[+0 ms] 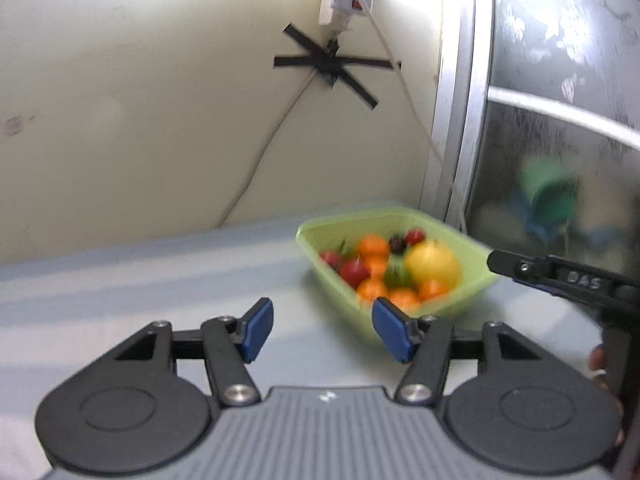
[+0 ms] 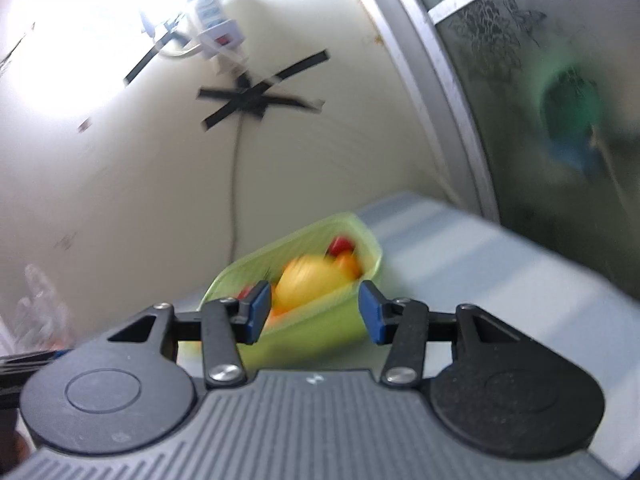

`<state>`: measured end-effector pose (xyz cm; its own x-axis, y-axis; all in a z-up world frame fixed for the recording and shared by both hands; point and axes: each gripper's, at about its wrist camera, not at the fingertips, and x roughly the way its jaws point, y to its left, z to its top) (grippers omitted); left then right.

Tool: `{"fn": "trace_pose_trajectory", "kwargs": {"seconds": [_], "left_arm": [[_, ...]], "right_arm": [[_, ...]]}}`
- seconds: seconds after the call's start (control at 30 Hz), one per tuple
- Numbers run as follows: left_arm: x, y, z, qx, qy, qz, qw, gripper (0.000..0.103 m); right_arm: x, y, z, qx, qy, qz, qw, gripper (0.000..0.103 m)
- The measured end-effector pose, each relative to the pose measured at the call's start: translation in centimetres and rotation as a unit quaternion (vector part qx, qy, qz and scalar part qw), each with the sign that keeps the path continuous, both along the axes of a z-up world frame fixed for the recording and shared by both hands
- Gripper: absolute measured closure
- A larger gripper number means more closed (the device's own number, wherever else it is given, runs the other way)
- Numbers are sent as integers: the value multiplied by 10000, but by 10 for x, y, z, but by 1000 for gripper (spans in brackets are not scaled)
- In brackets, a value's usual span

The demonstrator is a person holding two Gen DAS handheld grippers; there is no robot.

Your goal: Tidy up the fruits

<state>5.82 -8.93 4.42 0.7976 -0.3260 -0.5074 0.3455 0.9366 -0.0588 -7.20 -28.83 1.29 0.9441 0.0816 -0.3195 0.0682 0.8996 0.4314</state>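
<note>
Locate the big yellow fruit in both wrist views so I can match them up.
Left wrist: the big yellow fruit lies right of centre, in the green tub.
Right wrist: it sits at centre, just beyond the open right hand-held gripper.
Shared landmark: the black tape cross on the wall.

Black linkage grippers (image 1: 323, 330), blue pads (image 1: 258, 330)

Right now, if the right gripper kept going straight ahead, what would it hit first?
Most likely the near wall of the green tub, which sits directly between the open right gripper's pads; the yellow fruit lies just behind. The picture is blurred, so depth is uncertain.
</note>
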Motion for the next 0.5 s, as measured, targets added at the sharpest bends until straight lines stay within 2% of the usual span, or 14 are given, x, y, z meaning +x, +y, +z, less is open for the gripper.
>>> {"fn": "trace_pose_trajectory", "kwargs": {"seconds": [0.1,0.2,0.27,0.33,0.5], "left_arm": [[-26,4,-9,-9,125,46,9999,44],[-50,11,-13,-25,109,99,9999,34],[-65,14,-15,-39,76,124,9999,9],[-81,17,-16,-26,-13,192,9998,0],[-104,19,-11,47,-35,391,9992,0]], "right_arm": [[-33,18,-7,17,207,143,9997,51],[-55,34,-14,4,506,290,9983,51],[-71,43,-19,-11,657,373,9971,50],[-84,50,-22,31,763,461,9960,50],[-101,63,-22,184,933,713,9929,49]]}}
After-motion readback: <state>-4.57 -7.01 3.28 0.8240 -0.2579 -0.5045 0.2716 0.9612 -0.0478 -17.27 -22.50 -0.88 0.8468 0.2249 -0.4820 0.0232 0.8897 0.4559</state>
